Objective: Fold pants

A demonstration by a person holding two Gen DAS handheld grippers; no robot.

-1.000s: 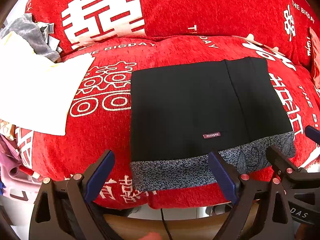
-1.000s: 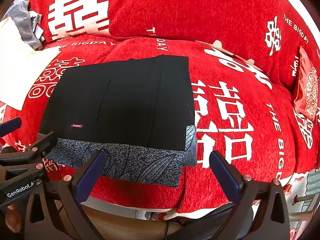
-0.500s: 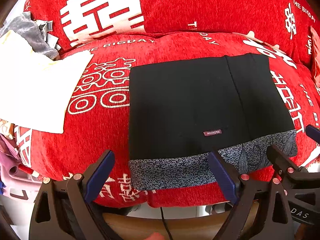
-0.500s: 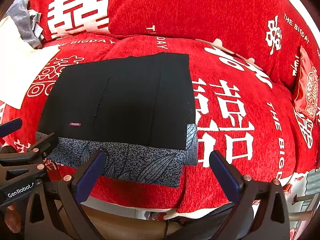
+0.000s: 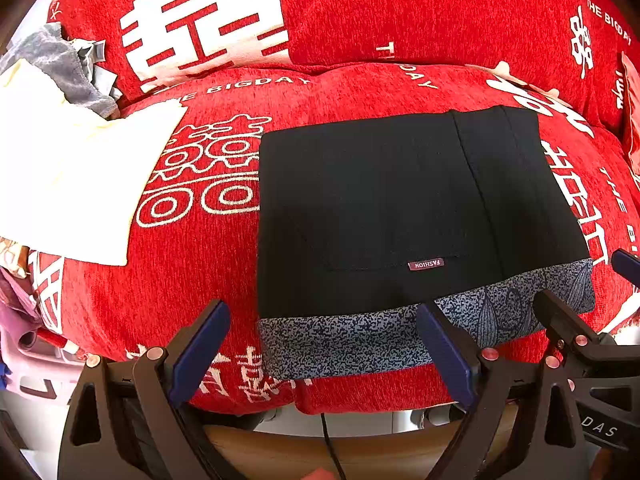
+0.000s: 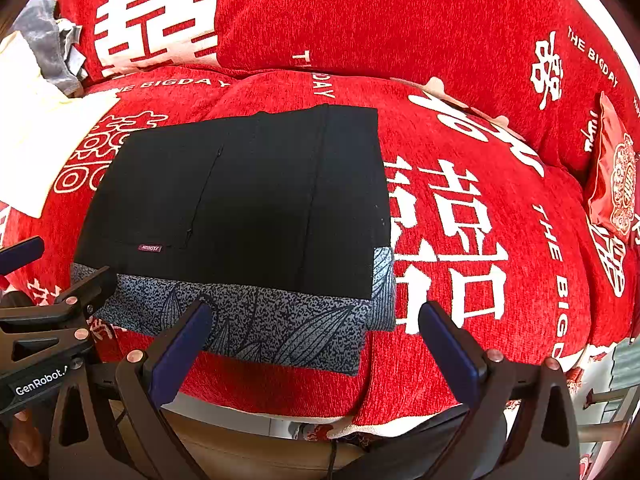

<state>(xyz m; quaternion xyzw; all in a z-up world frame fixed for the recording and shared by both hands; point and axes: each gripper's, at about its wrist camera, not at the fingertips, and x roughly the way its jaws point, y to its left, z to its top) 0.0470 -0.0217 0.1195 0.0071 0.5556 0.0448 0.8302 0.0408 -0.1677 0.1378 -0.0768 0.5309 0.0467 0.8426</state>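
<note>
The black pants (image 5: 380,208) lie folded into a flat rectangle on the red sofa seat (image 5: 200,264), with a grey leaf-patterned band (image 5: 352,340) along the near edge and a small "FASHION" label. They also show in the right wrist view (image 6: 248,200). My left gripper (image 5: 320,344) is open and empty, just in front of the near left part of the pants. My right gripper (image 6: 316,340) is open and empty, in front of the near right corner. Neither touches the fabric.
A white cloth (image 5: 68,176) and a grey garment (image 5: 68,60) lie at the left of the sofa. A red cushion (image 6: 612,176) sits at the far right. The sofa backrest (image 5: 400,12) rises behind the pants. The seat's front edge drops off just below the grippers.
Both grippers have drawn back slightly from the pants; the pants sit a little higher in both views. The pants themselves have not moved.
</note>
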